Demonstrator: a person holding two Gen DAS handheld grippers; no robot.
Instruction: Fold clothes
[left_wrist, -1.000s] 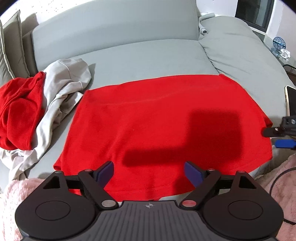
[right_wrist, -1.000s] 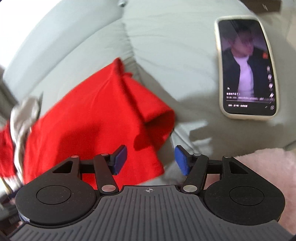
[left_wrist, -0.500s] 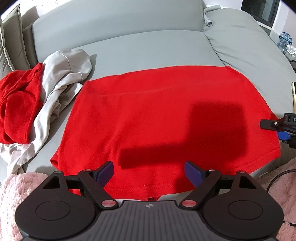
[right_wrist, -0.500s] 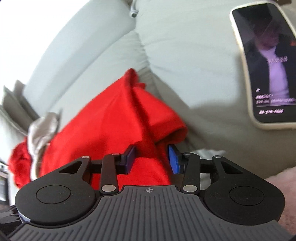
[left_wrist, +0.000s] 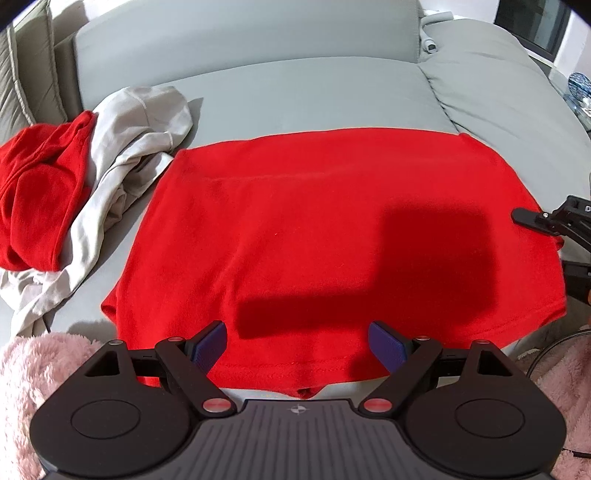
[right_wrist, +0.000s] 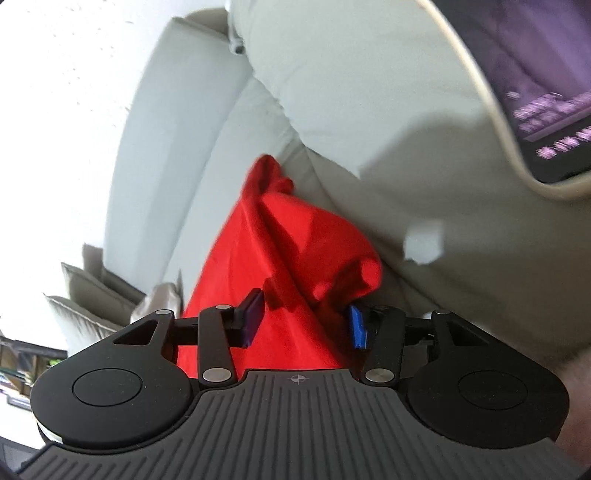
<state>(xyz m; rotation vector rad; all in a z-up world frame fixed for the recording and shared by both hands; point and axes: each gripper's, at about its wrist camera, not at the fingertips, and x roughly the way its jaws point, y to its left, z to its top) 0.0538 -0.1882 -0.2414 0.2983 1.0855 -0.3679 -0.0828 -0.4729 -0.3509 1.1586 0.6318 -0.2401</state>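
A red garment (left_wrist: 314, 229) lies spread flat on the grey sofa seat (left_wrist: 295, 92). My left gripper (left_wrist: 297, 349) hovers open over its near hem, nothing between the blue pads. My right gripper (right_wrist: 304, 321) is at the garment's right edge, also seen in the left wrist view as the right gripper (left_wrist: 546, 218) at the frame's right side. Its jaws are closing with a raised ridge of the red garment (right_wrist: 280, 258) between them. The right pad touches the bunched cloth; the left pad stands a little apart from it.
A crumpled beige garment (left_wrist: 125, 147) and another red garment (left_wrist: 40, 184) lie heaped at the left of the seat. A phone (right_wrist: 535, 92) with a lit screen lies on the cushion to the right. Pink fluffy fabric (left_wrist: 22, 369) borders the near edge.
The right gripper dropped lower and rolled, moving onto the garment's right edge, and its jaws narrowed around a fold of red cloth. The left gripper barely moved.
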